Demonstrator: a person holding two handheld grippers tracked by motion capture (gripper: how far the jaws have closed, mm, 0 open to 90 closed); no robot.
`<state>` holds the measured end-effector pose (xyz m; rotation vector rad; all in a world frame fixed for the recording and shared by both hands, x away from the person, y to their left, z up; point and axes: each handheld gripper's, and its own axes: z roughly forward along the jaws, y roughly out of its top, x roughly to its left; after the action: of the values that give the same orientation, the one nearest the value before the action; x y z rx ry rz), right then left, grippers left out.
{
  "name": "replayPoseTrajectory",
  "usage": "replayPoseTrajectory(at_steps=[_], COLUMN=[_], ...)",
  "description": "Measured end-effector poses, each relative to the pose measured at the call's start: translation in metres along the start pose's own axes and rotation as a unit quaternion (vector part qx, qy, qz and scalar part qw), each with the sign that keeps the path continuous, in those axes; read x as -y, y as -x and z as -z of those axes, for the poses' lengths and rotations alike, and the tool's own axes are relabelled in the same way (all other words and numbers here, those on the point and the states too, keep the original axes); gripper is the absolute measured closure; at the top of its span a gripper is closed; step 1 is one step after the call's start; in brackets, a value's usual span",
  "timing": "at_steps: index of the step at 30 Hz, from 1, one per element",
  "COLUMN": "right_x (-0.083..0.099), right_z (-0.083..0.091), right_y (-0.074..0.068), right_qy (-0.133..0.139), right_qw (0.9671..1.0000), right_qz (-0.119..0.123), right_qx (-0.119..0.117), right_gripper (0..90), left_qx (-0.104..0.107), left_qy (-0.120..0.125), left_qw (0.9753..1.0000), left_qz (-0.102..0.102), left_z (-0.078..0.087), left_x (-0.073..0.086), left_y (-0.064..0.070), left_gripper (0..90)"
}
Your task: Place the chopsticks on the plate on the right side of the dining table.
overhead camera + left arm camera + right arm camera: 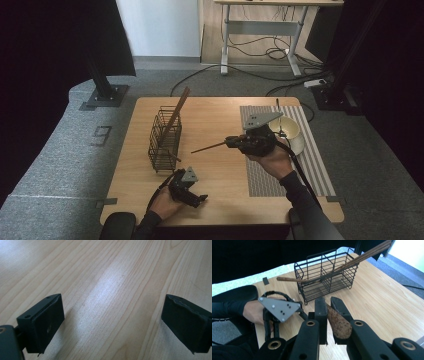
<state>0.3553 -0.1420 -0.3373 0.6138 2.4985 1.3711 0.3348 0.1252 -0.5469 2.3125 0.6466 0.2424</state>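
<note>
a brown wooden stick (207,147) is clamped between the jaws of the right gripper (231,142), its thin end pointing out over the bare wood of the table (215,172) toward the black wire basket (165,139). in the right gripper view the thick speckled end of the stick (338,323) is seen pinched between the two black jaws, which are closed against its sides. the basket (327,277) is stood near the left edge of the table, and more sticks (352,261) are leaned in it, slanting up and out over its rim; one further stick (292,279) is lain across its near end and juts out past the wire. behind the right hand a pale bowl (286,127) is set on a striped grey mat (315,150). the left gripper (192,192) is held low near the front edge of the table, and in the left gripper view its jaws are spread wide apart over bare wood (112,295), with nothing between them.
</note>
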Motion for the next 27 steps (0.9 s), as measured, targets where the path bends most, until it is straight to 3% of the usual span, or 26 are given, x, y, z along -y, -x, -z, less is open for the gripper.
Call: replayPoseTrajectory(at_steps=[13, 20, 27], right_x=[0.030, 0.046, 0.058], right_z=[0.003, 0.003, 0.002], right_y=[-0.006, -0.011, -0.019], right_qy=[-0.007, -0.012, -0.017], right_qw=[1.0000, 0.9999, 0.9998], right_qz=[-0.003, -0.006, -0.003], right_qx=[0.002, -0.002, -0.008], right_gripper=[83.3, 83.3, 83.3], left_qx=[-0.002, 0.011, 0.016], left_qy=[0.018, 0.022, 0.027], left_qw=[0.9998, 0.9997, 0.9994], left_qz=[-0.003, -0.004, -0.011], left_z=[0.009, 0.010, 0.009], left_x=[-0.002, -0.003, -0.006], left_y=[-0.002, -0.002, 0.000], left_gripper=[9.1, 3.2, 3.9])
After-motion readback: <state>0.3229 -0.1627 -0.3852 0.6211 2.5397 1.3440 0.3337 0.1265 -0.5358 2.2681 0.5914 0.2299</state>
